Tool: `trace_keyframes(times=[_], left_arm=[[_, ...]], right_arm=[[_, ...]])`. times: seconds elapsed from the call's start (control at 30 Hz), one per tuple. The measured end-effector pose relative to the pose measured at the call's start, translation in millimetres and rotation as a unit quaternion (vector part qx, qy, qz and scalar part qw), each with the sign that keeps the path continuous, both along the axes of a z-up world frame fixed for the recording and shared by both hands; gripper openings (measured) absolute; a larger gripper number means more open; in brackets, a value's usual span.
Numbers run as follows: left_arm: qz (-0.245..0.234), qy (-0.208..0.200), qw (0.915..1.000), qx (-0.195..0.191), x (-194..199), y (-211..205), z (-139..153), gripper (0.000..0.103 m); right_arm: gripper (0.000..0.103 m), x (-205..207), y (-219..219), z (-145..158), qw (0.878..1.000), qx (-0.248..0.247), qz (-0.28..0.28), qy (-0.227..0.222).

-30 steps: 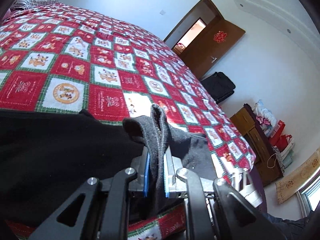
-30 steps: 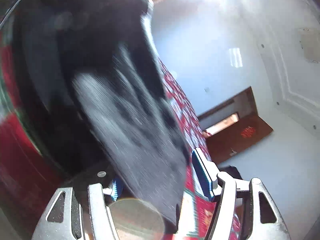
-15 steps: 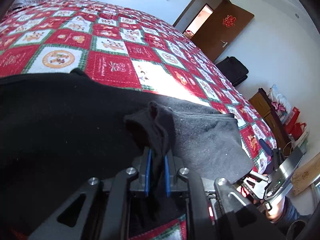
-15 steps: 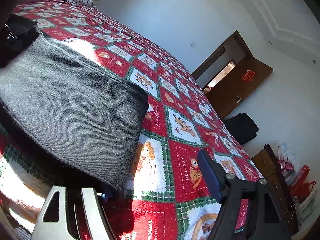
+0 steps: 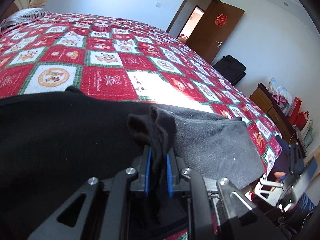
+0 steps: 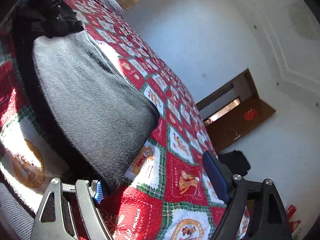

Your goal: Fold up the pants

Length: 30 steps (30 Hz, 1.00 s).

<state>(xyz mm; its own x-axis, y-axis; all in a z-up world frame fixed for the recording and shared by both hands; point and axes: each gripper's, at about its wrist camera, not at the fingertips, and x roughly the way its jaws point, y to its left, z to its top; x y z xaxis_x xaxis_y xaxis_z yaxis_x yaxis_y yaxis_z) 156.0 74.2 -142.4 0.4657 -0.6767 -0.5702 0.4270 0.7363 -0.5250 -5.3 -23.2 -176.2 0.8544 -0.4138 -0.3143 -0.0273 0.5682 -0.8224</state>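
Left tool [image 5: 158,156] pinching a bunched black fold of the pants [image 5: 210,140], which lie flat on the red checked bed [image 5: 108,60], while the right tool [image 6: 158,182], jaws just opening, stands spread and empty beside their edge.

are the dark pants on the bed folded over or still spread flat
Folded over: on the pants, a grey layer lies doubled on the black layer beneath. The left gripper pinches a bunched edge.

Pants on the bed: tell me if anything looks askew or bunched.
A wad of the pants stands bunched up between the left gripper's pads, while the rest lies flat on the bedspread.
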Motion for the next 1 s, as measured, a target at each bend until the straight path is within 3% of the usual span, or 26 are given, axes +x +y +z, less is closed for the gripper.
trace_keyframes(times=[0.13,0.2,0.23,0.3,0.37,0.47,0.53,0.6,0.7,0.8,0.9,1.0], left_arm=[[0.001,0.010,0.9999,-0.012,3.3,0.5,-1.2,0.018],[-0.003,0.013,0.9999,-0.008,5.0,5.1,1.5,0.026],[0.002,0.014,0.9999,-0.008,5.4,9.3,4.0,0.034],[0.030,-0.003,0.9995,0.000,2.8,30.4,13.8,0.079],[0.056,-0.025,0.9980,0.012,-2.7,53.5,21.7,0.091],[0.094,-0.054,0.9932,0.042,-13.7,101.6,28.3,0.091],[0.139,-0.063,0.9846,0.085,-19.6,141.8,23.8,0.091],[0.187,-0.049,0.9749,0.111,-23.3,184.6,13.3,0.086],[0.243,-0.015,0.9651,0.098,-31.5,245.2,-7.1,0.074],[0.260,0.001,0.9613,0.090,-34.3,271.4,-23.0,0.057],[0.256,0.006,0.9647,0.064,-28.7,275.5,-34.8,0.048],[0.251,0.001,0.9647,0.080,-22.1,262.7,-38.5,0.050]], right_arm=[[0.084,-7.7,25.2,-0.8,0.998,-0.013,0.058,-0.018],[0.084,-15.2,38.8,6.0,0.995,0.004,0.099,-0.020],[0.084,-17.7,42.3,11.3,0.993,0.020,0.110,-0.024],[0.084,-17.4,44.4,23.4,0.992,0.050,0.116,-0.032],[0.084,-15.0,40.5,34.4,0.989,0.087,0.120,-0.026],[0.084,-8.5,32.2,44.0,0.982,0.143,0.119,-0.017],[0.084,-2.2,27.3,45.2,0.980,0.165,0.112,-0.012],[0.084,4.1,24.6,42.7,0.977,0.182,0.108,-0.007],[0.084,9.2,28.8,42.2,0.972,0.204,0.115,0.002],[0.084,16.0,40.7,39.9,0.969,0.211,0.128,0.009],[0.084,21.8,53.3,36.5,0.968,0.206,0.140,0.015],[0.084,26.9,60.3,37.0,0.967,0.211,0.142,0.019]])
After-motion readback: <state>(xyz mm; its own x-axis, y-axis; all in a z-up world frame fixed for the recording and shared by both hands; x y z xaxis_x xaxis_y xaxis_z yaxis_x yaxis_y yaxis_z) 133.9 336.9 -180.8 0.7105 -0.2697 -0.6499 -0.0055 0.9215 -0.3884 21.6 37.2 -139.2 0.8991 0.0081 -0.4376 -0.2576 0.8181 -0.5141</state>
